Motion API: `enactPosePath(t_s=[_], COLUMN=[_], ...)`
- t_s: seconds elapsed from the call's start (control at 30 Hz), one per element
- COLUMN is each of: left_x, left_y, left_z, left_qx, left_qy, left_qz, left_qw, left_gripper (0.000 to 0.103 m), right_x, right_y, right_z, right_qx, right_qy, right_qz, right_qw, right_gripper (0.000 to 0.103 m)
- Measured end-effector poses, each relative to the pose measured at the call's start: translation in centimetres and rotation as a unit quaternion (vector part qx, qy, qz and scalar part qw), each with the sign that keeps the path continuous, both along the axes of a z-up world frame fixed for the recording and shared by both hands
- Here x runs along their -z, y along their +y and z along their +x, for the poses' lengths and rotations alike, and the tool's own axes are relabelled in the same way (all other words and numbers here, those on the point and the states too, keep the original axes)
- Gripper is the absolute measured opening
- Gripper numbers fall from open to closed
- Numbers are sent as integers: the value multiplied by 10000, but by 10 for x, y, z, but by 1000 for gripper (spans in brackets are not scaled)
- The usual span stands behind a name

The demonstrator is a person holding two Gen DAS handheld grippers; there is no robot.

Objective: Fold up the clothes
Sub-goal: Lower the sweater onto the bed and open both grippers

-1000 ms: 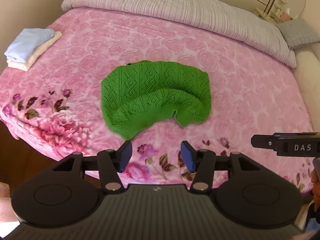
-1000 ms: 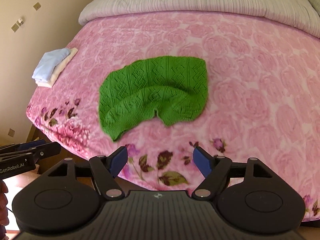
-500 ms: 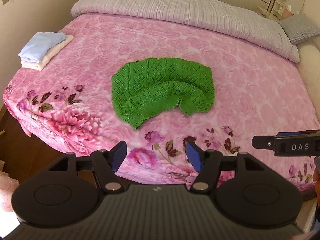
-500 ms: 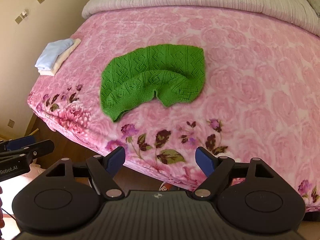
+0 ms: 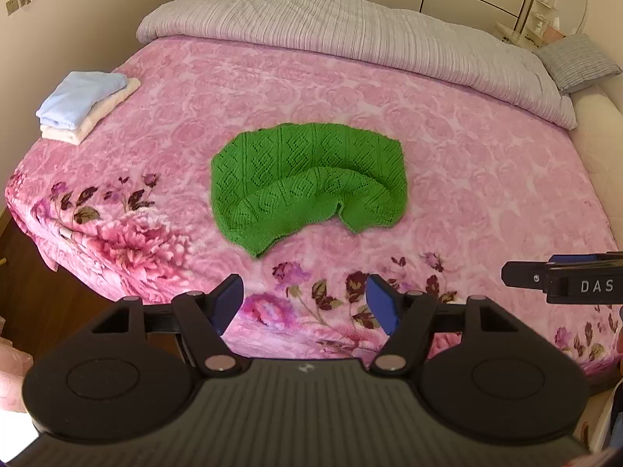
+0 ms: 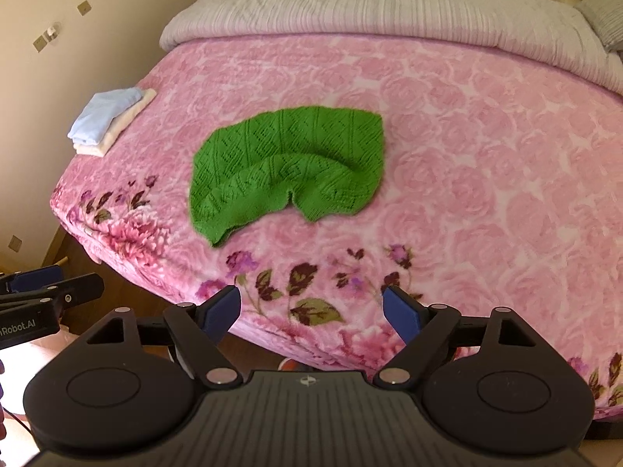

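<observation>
A green knitted garment (image 5: 307,179) (image 6: 288,167) lies folded in a lump in the middle of the pink floral bedspread (image 5: 467,179) (image 6: 486,163). My left gripper (image 5: 305,303) hovers open over the near edge of the bed, well short of the garment, with nothing between its blue pads. My right gripper (image 6: 311,311) is also open and empty, at about the same distance from the garment. Each gripper shows at the side of the other's view: the right one (image 5: 564,280), the left one (image 6: 46,299).
A folded stack of light blue and cream clothes (image 5: 83,105) (image 6: 109,118) sits at the bed's left edge. A rolled grey quilt (image 5: 350,35) lies across the far end. A beige wall (image 6: 58,78) is on the left and dark wooden floor (image 5: 27,292) below the bed's near corner.
Both grippers have drawn back from the bed, so the garment looks farther away and more of the bed edge and floor shows. The garment has not moved. Both stay open.
</observation>
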State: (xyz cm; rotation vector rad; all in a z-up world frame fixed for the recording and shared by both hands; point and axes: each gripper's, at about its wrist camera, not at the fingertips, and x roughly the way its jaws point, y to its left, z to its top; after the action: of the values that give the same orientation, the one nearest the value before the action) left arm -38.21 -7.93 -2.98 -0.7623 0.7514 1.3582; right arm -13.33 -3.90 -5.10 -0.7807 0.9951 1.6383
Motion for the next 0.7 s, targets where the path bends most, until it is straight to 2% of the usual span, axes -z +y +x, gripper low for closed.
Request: enactPosePath(t_s=[0.37, 0.7], left_x=[0, 18], left_y=[19, 59], left_z=[-13, -50], left_qx=[-144, -177], left_qy=[8, -78], left_qz=[50, -158], left_qw=[9999, 9997], left_gripper=[67, 67], right_x=[-6, 8], right_y=[18, 53], right_z=[-1, -18], right_qx=[10, 235], right_qy=[4, -85], right_qz=[126, -28], right_qw=[9999, 9997], right_gripper=[84, 84])
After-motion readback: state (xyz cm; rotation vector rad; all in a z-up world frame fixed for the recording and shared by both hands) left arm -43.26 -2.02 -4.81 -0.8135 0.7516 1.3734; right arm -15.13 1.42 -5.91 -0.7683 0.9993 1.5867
